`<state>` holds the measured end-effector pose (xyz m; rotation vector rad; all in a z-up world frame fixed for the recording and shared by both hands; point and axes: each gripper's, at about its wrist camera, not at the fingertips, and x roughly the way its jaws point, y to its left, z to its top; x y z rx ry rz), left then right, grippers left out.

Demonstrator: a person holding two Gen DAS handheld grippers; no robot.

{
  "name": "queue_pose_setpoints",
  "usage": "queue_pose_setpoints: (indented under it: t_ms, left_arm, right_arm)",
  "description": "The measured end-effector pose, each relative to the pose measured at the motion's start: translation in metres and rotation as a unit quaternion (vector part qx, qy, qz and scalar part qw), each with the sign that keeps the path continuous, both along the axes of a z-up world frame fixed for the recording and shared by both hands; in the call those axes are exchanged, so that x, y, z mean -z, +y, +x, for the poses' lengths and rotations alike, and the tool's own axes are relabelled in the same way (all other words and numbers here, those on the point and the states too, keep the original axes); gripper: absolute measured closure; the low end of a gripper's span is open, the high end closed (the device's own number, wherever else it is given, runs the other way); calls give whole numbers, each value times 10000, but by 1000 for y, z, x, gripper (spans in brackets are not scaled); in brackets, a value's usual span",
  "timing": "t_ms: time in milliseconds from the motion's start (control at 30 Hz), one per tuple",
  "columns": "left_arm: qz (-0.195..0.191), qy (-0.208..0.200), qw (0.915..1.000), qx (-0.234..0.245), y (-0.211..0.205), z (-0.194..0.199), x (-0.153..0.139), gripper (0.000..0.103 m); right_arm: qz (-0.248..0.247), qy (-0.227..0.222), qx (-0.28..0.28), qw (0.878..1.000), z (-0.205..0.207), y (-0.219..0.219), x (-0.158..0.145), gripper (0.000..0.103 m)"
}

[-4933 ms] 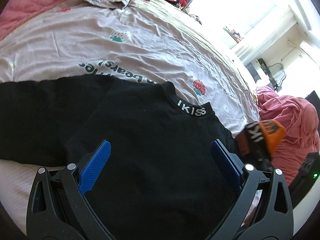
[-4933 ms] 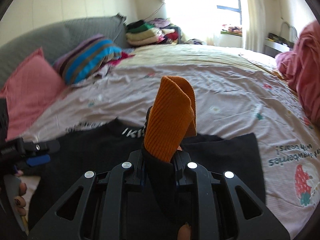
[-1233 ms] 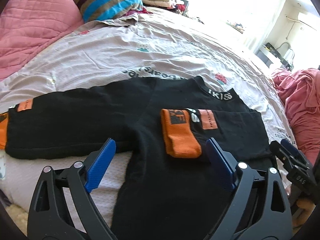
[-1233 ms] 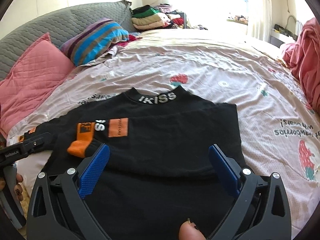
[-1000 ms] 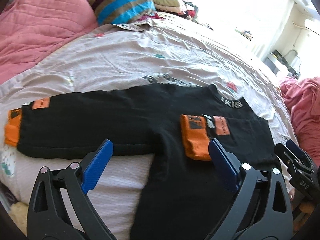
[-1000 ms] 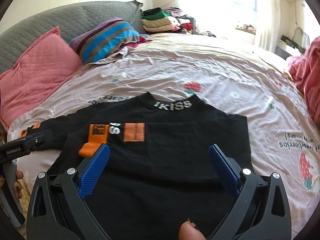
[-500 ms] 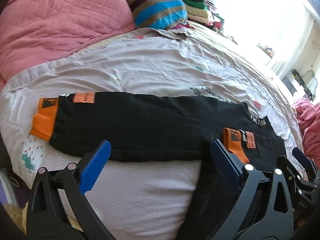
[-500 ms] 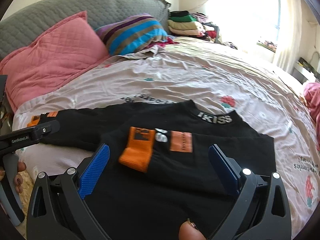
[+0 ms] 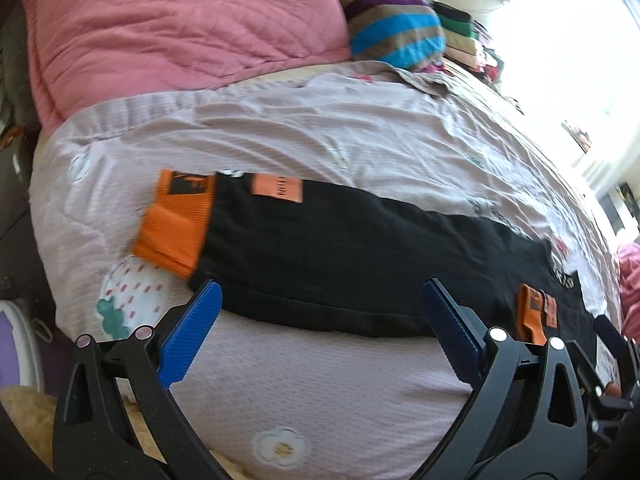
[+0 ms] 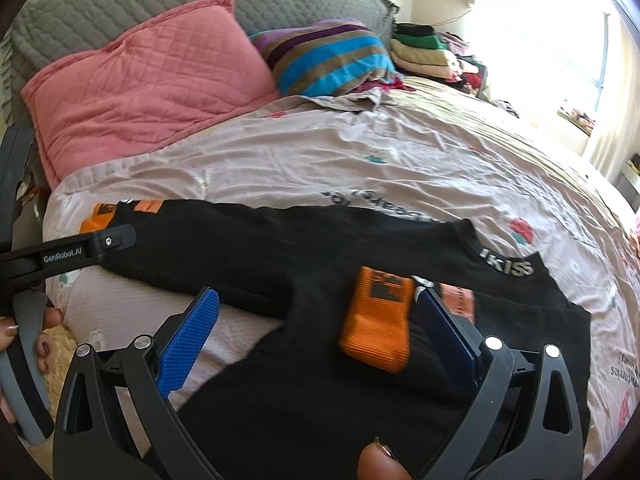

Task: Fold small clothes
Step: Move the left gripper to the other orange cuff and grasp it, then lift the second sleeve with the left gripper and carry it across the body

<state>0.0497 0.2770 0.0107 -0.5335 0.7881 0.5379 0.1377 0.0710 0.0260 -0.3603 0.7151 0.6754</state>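
A black sweater (image 10: pixel 304 384) with an "IKISS" collar (image 10: pixel 508 266) lies flat on the bed. One sleeve is folded across the body, its orange cuff (image 10: pixel 378 322) on the chest. The other sleeve (image 9: pixel 360 248) stretches out to the left and ends in an orange cuff (image 9: pixel 176 222) near the bed's edge. My left gripper (image 9: pixel 320 332) hovers open just in front of that outstretched sleeve, nothing between its blue pads. My right gripper (image 10: pixel 316 336) hangs open above the sweater's body, beside the folded cuff. The left tool (image 10: pixel 68 256) shows at the left in the right wrist view.
A pink quilted pillow (image 10: pixel 140 84) and a striped pillow (image 10: pixel 328 56) lie at the head of the bed, against a grey headboard (image 10: pixel 160 4). Stacked folded clothes (image 10: pixel 424 50) sit at the far side. The printed sheet (image 10: pixel 360 160) spreads beyond the sweater. A hand (image 10: pixel 24 336) holds the left tool.
The right gripper let go of the orange cuff, which now lies folded on the chest. Both grippers swung left; the left one now faces the outstretched sleeve and its cuff.
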Motion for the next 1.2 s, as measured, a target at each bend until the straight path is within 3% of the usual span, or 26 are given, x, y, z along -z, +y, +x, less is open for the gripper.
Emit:
queue_pose_setpoints:
  t_ms: [400, 533, 667, 767, 833, 900, 1000, 1200]
  left_arm:
    - [-361, 91, 9979, -534, 41, -13, 24, 10]
    - [-614, 64, 9957, -692, 55, -14, 38, 10]
    - [-628, -90, 9952, -748, 60, -12, 42, 10]
    - [-575, -220, 9944, -858, 65, -12, 41, 29]
    - [-502, -274, 9938, -957, 68, -12, 41, 68]
    - [-596, -390, 9928, -959, 74, -12, 41, 87]
    - [-735, -606, 9919, -836, 76, -13, 40, 94]
    - [-622, -1201, 9895, -504, 56, -23, 8, 95]
  right_arm:
    - [-126, 146, -344, 9992, -8, 39, 15, 4]
    - [-123, 237, -365, 9990, -8, 44, 21, 5]
    - [-124, 314, -332, 9989, -7, 44, 27, 5]
    - [-53, 433, -268, 9987, -4, 39, 29, 5]
    - [-20, 455, -218, 9987, -3, 36, 29, 5]
    - [13, 473, -151, 9988, 0, 31, 29, 5]
    - [71, 520, -61, 9986, 2, 22, 29, 5]
    - [221, 589, 166, 9979, 6, -1, 26, 5]
